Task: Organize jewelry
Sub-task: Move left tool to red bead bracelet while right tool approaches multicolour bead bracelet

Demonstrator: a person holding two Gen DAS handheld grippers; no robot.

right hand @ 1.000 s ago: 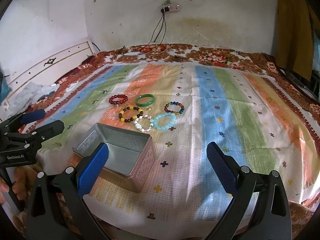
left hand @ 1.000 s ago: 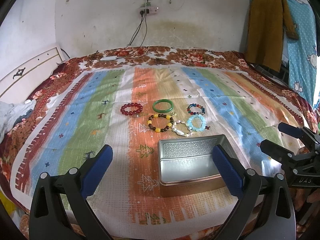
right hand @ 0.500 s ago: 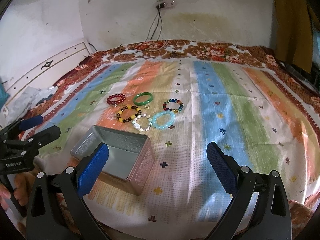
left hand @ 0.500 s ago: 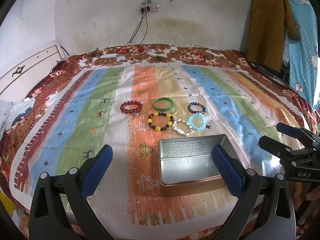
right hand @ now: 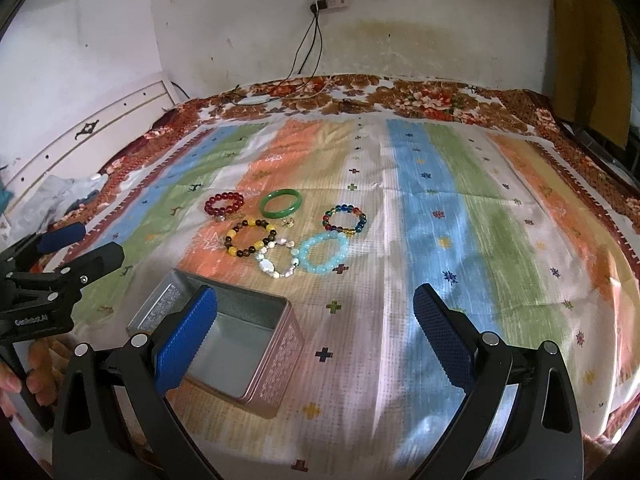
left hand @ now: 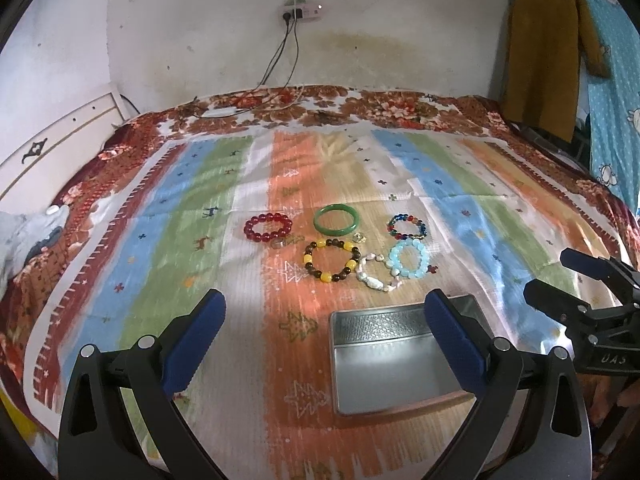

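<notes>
Several bracelets lie grouped on the striped cloth: a red bead bracelet [left hand: 267, 227], a green bangle [left hand: 335, 219], a multicolour bead bracelet [left hand: 406, 226], a brown-and-yellow bead bracelet [left hand: 330, 261], a pearl bracelet [left hand: 376, 276] and a light blue bead bracelet [left hand: 408, 258]. An open, empty metal tin [left hand: 394, 356] stands in front of them; it also shows in the right wrist view [right hand: 224, 332]. My left gripper [left hand: 322, 342] is open and empty, short of the bracelets. My right gripper [right hand: 314, 336] is open and empty, to the right of the tin.
The striped cloth [left hand: 192, 240] covers a bed with a floral border. A white headboard [left hand: 52, 148] is at the left. A wall socket with cables [left hand: 298, 12] is at the back. Clothes [left hand: 556, 40] hang at the right.
Both grippers have moved forward and a little left toward the bracelets, which now look nearer. The tin and bracelets have not moved. Both stay open.
</notes>
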